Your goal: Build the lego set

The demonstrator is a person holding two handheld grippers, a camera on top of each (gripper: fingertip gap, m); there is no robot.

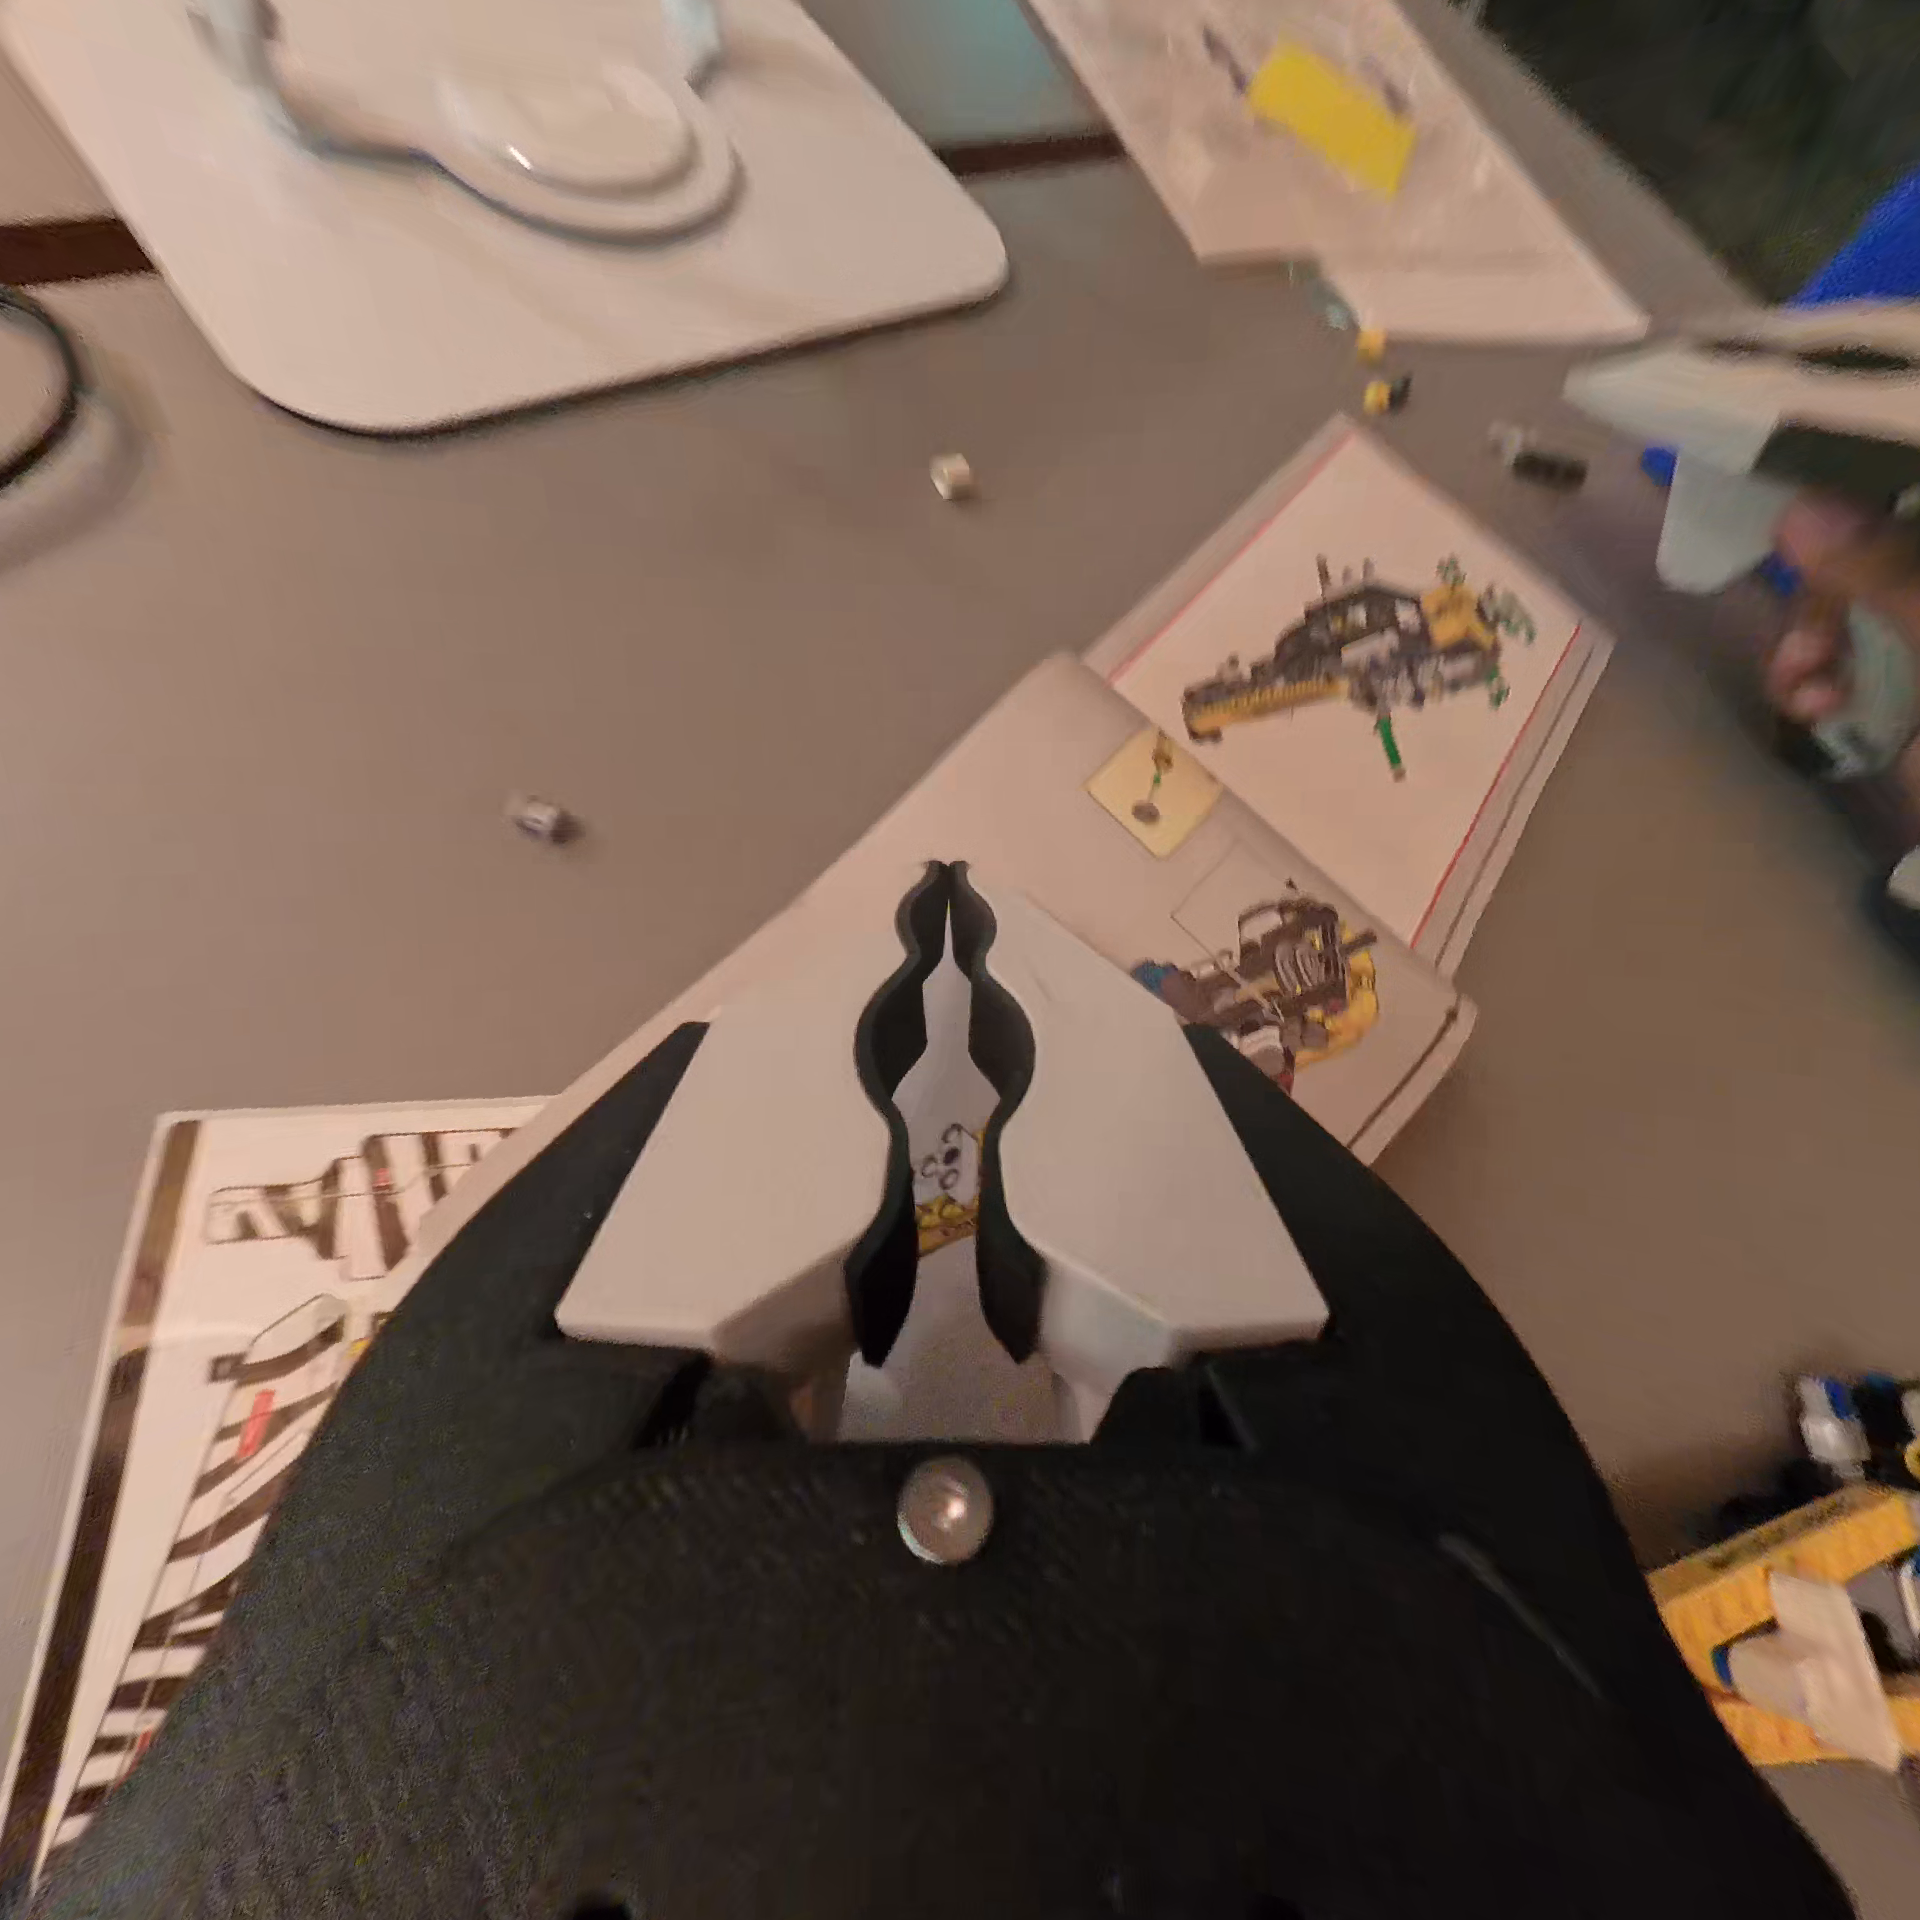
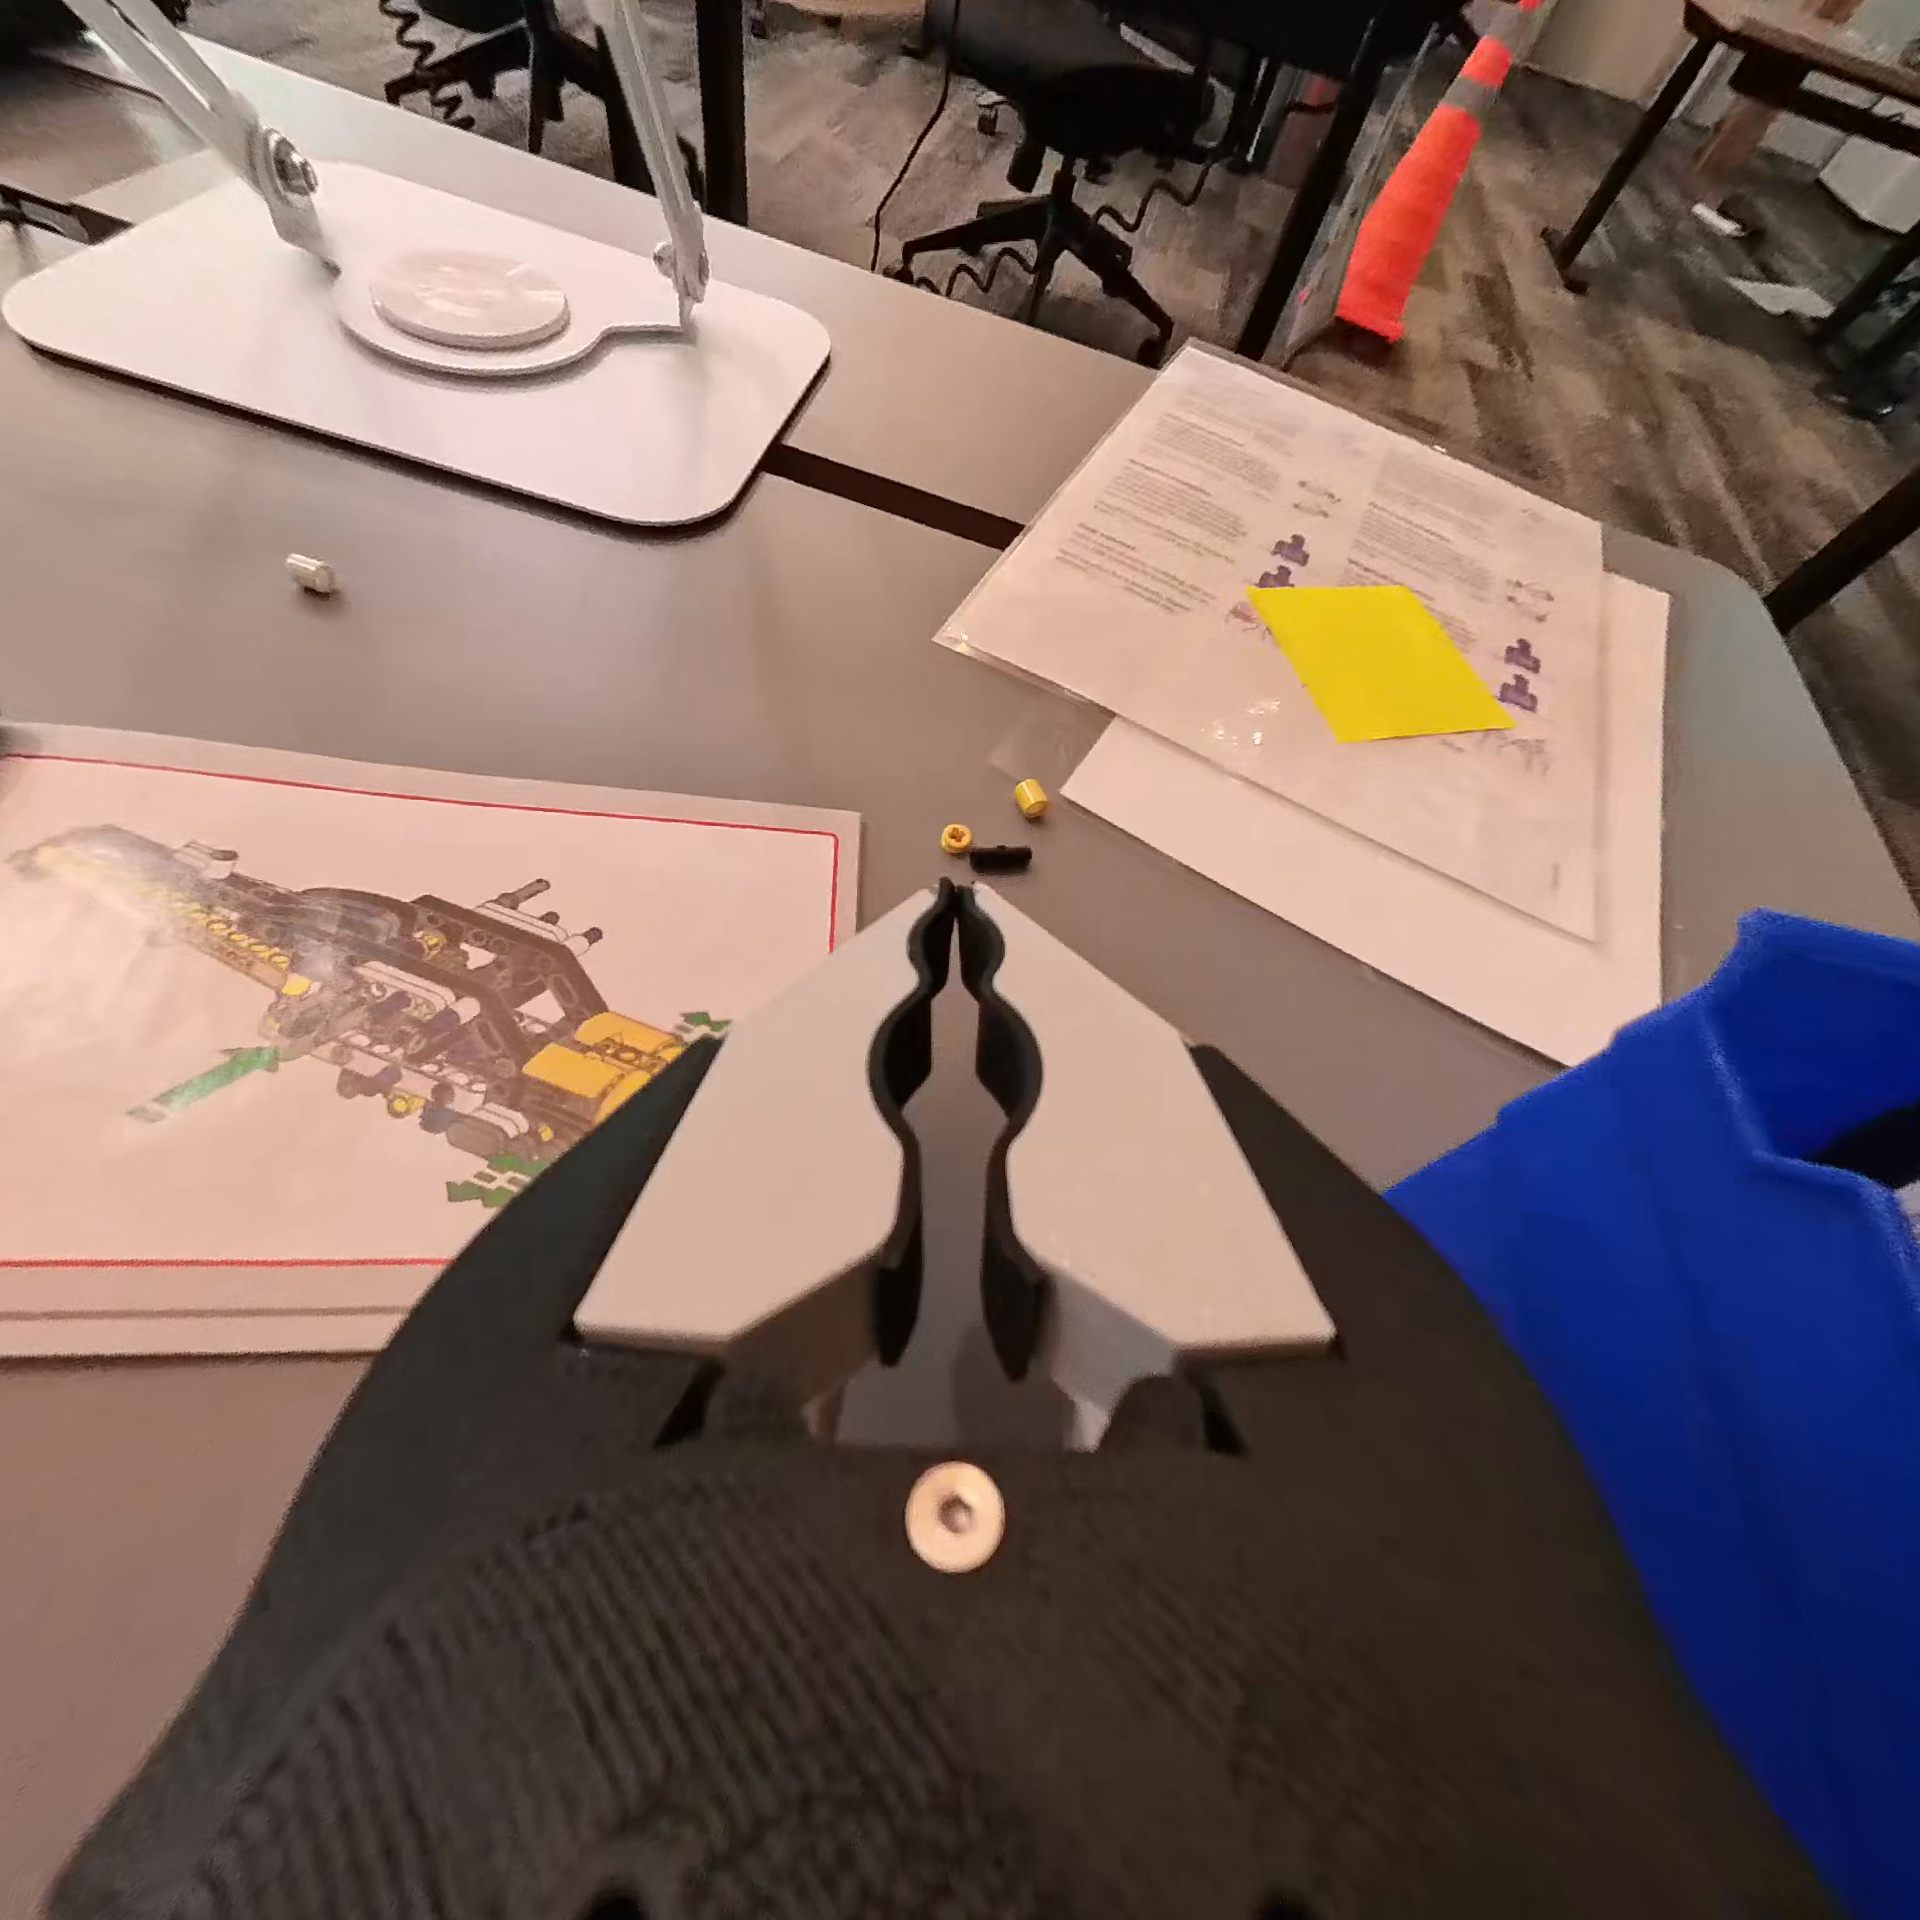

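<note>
Left hand-held gripper (image 1: 948,871): centre of the left wrist view, fingertips pressed together with nothing between them, held over the open instruction booklet (image 1: 1340,717) on the grey worktop (image 1: 623,644).

Right hand-held gripper (image 2: 958,889): centre of the right wrist view, tips closed to a hairline gap, empty, just short of 3 loose pieces: a yellow bush (image 2: 957,837), a black pin (image 2: 1000,855) beside it, and a yellow cylinder (image 2: 1030,797) a little farther up.

Shown only in the left wrist view:
- Partly built yellow lego model (image 1: 1797,1621), lower right edge, with a cluster of small loose parts (image 1: 1860,1423) above it.
- A second printed sheet with black-and-white drawings (image 1: 187,1351), lower left.
- 2 small grey pieces (image 1: 956,480) and (image 1: 542,817) lying apart on the worktop.
- The other hand-held gripper, blurred, at the right edge (image 1: 1766,416).

Shown only in the right wrist view:
- Blue 3D-printed container (image 2: 1714,1351), lower right.
- Orange traffic cone (image 2: 1423,187) and office chairs (image 2: 1049,156) on the floor beyond the worktop.

Shown in both:
- White lamp base (image 2: 416,353), upper left.
- Sleeved paper sheets bearing a yellow note (image 2: 1377,660), upper right.
</note>
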